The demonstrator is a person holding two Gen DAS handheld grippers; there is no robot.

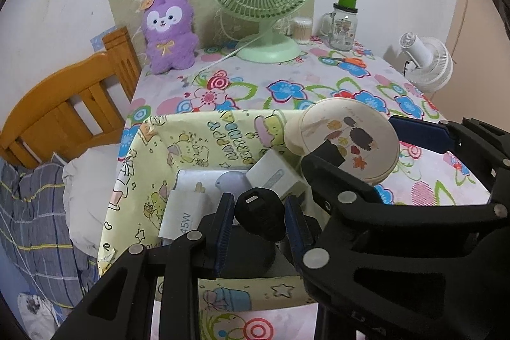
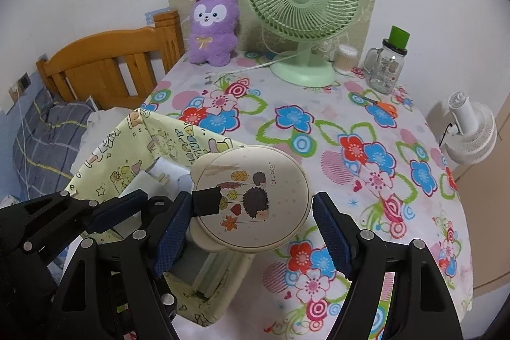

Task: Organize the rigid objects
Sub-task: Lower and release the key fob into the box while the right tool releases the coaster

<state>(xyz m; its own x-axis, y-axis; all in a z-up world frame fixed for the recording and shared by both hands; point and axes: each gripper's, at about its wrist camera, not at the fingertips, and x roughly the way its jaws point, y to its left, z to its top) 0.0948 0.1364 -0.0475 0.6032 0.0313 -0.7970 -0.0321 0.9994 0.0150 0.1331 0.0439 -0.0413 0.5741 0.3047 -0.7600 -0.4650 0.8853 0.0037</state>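
Left tongs (image 1: 258,220) are clamped on a small black plug-shaped thing (image 1: 259,212) with a little white window on top, held right over the yellow cartoon-print storage box (image 1: 191,136) at the near left corner of the worktop (image 2: 318,129). Inside the box there's a white 45W charger carton (image 1: 178,219) and another white carton (image 1: 274,177).

Right tongs (image 2: 251,231) stand wide apart around a cream round tin (image 2: 251,196), and I can't tell whether the pads actually press on it. Its lid has a hedgehog, autumn leaves and "let's begin" printed on it, plus a black tab (image 2: 207,201) at its left edge. The tin is tilted, above the box's right wall.
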